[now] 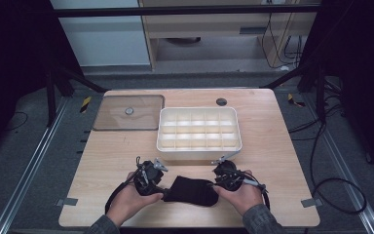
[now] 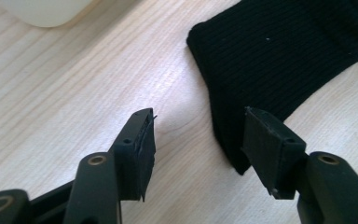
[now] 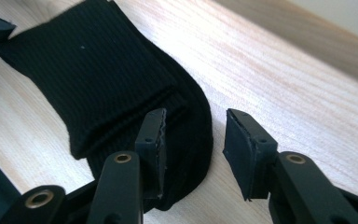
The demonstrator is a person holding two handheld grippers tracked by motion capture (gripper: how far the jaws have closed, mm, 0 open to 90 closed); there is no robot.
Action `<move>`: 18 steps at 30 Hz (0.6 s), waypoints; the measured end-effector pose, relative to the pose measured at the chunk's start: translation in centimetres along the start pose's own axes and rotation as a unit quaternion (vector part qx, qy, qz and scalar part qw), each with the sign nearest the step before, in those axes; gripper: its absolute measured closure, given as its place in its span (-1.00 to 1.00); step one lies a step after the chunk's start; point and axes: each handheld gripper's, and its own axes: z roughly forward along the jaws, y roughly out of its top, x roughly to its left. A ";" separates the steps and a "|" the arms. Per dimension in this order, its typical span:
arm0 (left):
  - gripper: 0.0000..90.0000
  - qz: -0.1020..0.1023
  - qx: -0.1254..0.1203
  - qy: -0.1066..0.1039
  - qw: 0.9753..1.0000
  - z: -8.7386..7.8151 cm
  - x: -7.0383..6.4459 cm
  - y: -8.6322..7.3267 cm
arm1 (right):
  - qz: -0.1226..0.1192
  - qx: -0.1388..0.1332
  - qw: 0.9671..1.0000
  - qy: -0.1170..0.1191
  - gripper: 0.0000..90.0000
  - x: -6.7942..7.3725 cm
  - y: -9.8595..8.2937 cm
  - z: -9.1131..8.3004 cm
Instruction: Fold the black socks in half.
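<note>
A folded black ribbed cloth (image 1: 191, 190) lies on the wooden table near its front edge, between my two grippers. My left gripper (image 1: 161, 189) is at the cloth's left end, open; in the left gripper view its jaws straddle the corner of the cloth (image 2: 270, 60), with the gripper (image 2: 198, 140) empty. My right gripper (image 1: 215, 184) is at the cloth's right end, open; in the right gripper view its left jaw rests over the folded cloth (image 3: 102, 79) and the gripper (image 3: 195, 137) holds nothing.
A white compartment tray (image 1: 198, 144) stands just behind the grippers, its cells empty. A clear flat lid (image 1: 129, 112) lies at the table's back left. A small dark hole (image 1: 221, 102) sits near the back edge. Cables trail over the floor at right.
</note>
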 end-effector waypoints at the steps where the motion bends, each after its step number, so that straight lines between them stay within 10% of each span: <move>1: -0.01 0.003 0.002 0.001 1.000 0.1 -0.1 0.0 | 0.001 0.000 1.000 0.003 0.35 -0.1 -0.1 0.2; 18: 0.20 0.010 0.018 -0.015 1.000 1.4 -0.7 -0.1 | -0.016 0.024 1.000 0.005 0.89 0.0 -0.6 0.7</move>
